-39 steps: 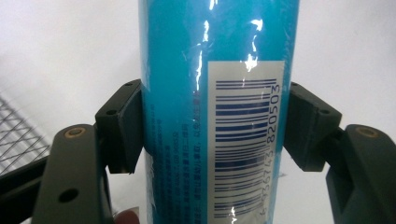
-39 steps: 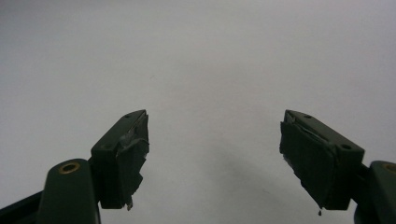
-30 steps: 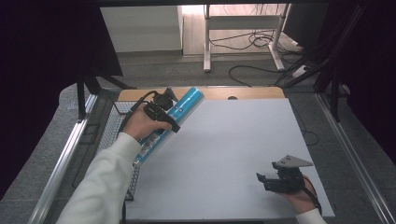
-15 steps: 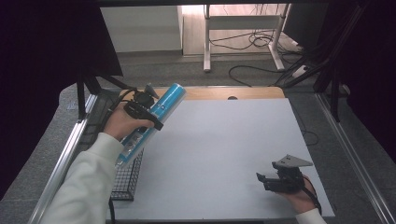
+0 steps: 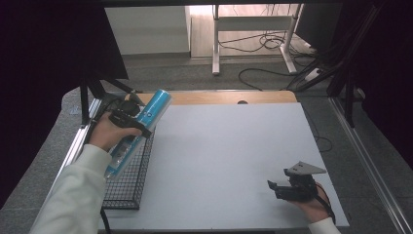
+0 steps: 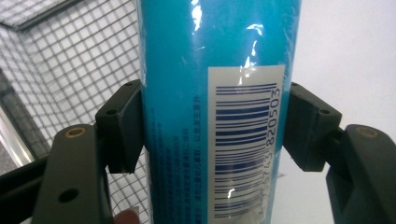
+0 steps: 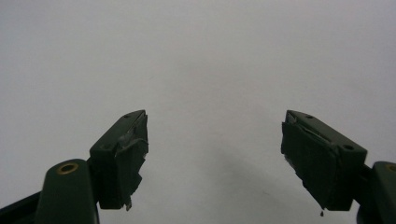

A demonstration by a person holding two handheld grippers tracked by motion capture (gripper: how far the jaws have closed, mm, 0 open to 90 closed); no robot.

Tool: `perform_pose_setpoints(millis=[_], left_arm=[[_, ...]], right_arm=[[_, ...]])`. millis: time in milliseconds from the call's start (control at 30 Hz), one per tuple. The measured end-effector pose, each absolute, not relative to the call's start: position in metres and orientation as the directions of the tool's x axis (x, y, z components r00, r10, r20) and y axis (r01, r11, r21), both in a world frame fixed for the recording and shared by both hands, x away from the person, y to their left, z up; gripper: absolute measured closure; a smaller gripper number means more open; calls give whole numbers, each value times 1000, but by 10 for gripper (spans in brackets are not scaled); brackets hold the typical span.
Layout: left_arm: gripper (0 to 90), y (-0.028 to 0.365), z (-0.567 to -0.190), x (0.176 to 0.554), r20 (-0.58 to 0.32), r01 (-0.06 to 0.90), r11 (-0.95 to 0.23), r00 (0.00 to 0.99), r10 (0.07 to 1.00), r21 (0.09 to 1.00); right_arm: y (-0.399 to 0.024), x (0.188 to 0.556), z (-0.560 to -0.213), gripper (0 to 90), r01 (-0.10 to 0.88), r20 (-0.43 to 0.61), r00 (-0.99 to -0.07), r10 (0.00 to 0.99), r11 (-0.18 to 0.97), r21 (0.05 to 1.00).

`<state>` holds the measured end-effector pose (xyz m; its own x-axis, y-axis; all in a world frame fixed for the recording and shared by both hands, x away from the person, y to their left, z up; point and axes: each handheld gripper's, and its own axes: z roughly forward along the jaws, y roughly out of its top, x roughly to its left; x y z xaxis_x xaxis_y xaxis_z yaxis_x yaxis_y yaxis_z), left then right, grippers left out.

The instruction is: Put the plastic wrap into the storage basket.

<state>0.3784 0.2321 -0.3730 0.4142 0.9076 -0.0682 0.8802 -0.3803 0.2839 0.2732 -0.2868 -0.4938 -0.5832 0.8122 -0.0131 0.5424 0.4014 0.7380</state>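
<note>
Left gripper view has the jaws clamped on the blue tube [image 6: 219,107], wire basket [image 6: 70,60] behind, drop-off pending.

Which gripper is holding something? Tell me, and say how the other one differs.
The left gripper: its jaws clamp a blue tube with a barcode, over the wire basket. The right gripper has open jaws with nothing between them, above the white table.

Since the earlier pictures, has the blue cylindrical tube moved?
Yes. The blue cylindrical tube, clamped in the left gripper, went left, from the white tabletop to above the black wire basket.
</note>
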Motion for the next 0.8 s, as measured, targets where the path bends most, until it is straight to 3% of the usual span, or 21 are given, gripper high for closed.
perform_pose_setpoints(millis=[800], left_arm=[[316,273,-415,374,-78,946,-248,269,960,209]], right_arm=[[-282,272,-488,227,516,-31,-599,800,415,749]])
